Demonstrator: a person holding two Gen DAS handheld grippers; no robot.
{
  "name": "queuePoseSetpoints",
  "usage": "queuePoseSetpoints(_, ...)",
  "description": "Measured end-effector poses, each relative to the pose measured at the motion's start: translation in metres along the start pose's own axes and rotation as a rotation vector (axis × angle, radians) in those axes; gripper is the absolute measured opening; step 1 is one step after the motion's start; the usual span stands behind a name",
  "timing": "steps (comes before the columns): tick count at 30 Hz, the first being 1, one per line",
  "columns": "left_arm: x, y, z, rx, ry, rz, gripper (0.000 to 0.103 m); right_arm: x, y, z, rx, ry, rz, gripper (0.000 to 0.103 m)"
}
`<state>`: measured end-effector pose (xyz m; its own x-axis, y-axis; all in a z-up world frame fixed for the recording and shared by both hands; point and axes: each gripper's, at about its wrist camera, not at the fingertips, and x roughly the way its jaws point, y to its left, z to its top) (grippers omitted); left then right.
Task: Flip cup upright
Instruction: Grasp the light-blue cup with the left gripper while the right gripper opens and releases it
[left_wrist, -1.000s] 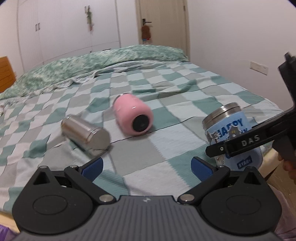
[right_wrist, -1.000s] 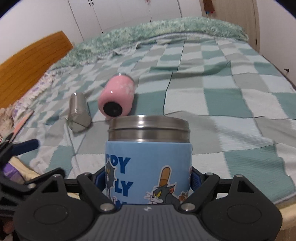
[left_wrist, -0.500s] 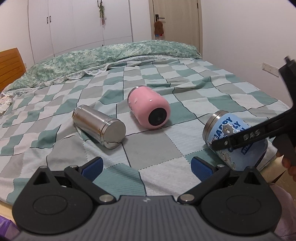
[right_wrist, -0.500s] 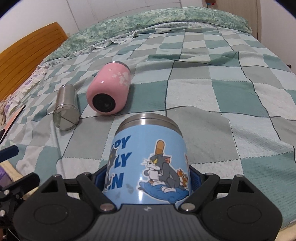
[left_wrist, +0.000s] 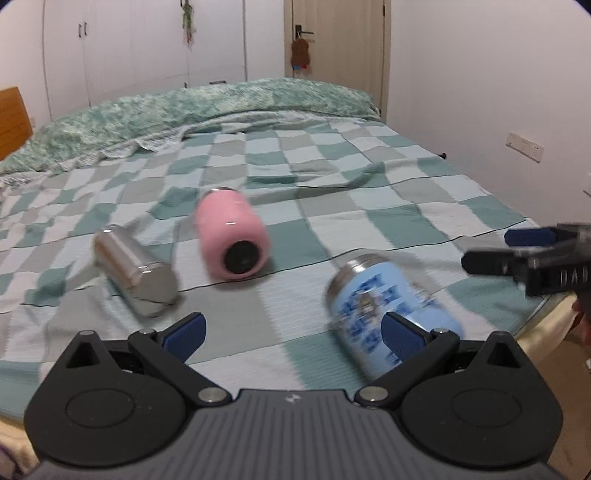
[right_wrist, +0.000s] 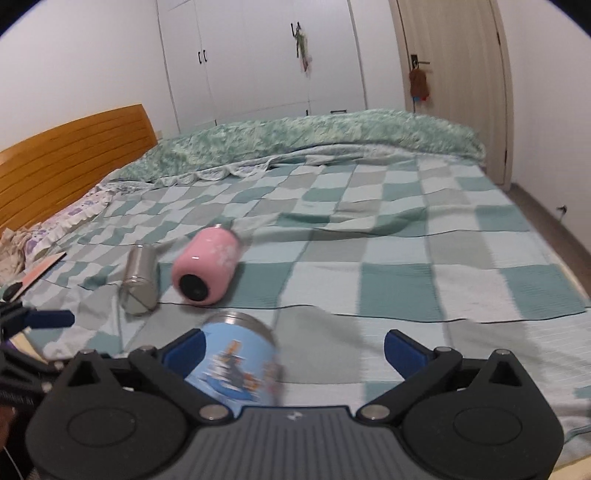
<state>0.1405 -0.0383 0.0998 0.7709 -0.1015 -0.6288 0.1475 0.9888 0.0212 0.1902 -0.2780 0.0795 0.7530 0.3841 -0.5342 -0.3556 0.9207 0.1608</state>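
Left wrist view shows the blue cartoon cup (left_wrist: 391, 306) lying on its side on the checked bedspread (left_wrist: 369, 206), near the bed's front edge. Its long axis runs from about 11 o'clock to 5 o'clock: the steel rim end points up and away toward 11, the base end points toward the camera and is partly covered by that gripper's right finger. The print is smeared by motion blur, so the picture on it cannot be read here.

The left gripper (left_wrist: 291, 332) hangs with its blue pads spread wide and nothing between them. The right gripper (right_wrist: 293, 349) is likewise spread wide; from its own camera the blue cup (right_wrist: 236, 363) sits low at about 7 o'clock, just beside the left pad, rim tilted away toward 12, and whether pad and cup touch cannot be told. In the left view the right gripper (left_wrist: 532, 254) shows at 3 o'clock, clear of the cup.

Two other vessels lie toppled farther up the bed: a pink cup (left_wrist: 231, 236) at about 11 o'clock from the blue one, dark round end facing the camera, and a steel canister (left_wrist: 135, 275) beside it at 9 o'clock. Bare bedspread lies between them and the blue cup. A wooden headboard (right_wrist: 70, 158) stands at the far left, wardrobes (right_wrist: 258, 62) behind.
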Motion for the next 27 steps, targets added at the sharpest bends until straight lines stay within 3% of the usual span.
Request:
queuePoseSetpoints(8, 0.047, -0.030, 0.031, -0.104, 0.138, -0.052, 0.103, 0.001, -0.036, -0.020, -0.065, -0.006, -0.033, 0.103)
queuePoseSetpoints(15, 0.086, -0.045, 0.042, -0.141, 0.235, 0.018, 0.103, 0.018, -0.059, -0.030, -0.068, 0.008, -0.012, 0.103)
queuePoseSetpoints(22, 0.112, -0.045, 0.037, -0.218, 0.309, 0.029, 0.103, 0.036, -0.068, -0.032, -0.065, 0.021, 0.021, 0.103)
queuePoseSetpoints(25, 0.126, -0.038, 0.032, -0.296, 0.391, -0.048, 0.090, 0.040, -0.067, -0.033, -0.064, 0.023, 0.030, 0.103)
queuePoseSetpoints(27, 0.129, -0.032, 0.028, -0.352, 0.414, -0.088, 0.090, 0.040, -0.067, -0.033, -0.063, 0.024, 0.032, 0.103)
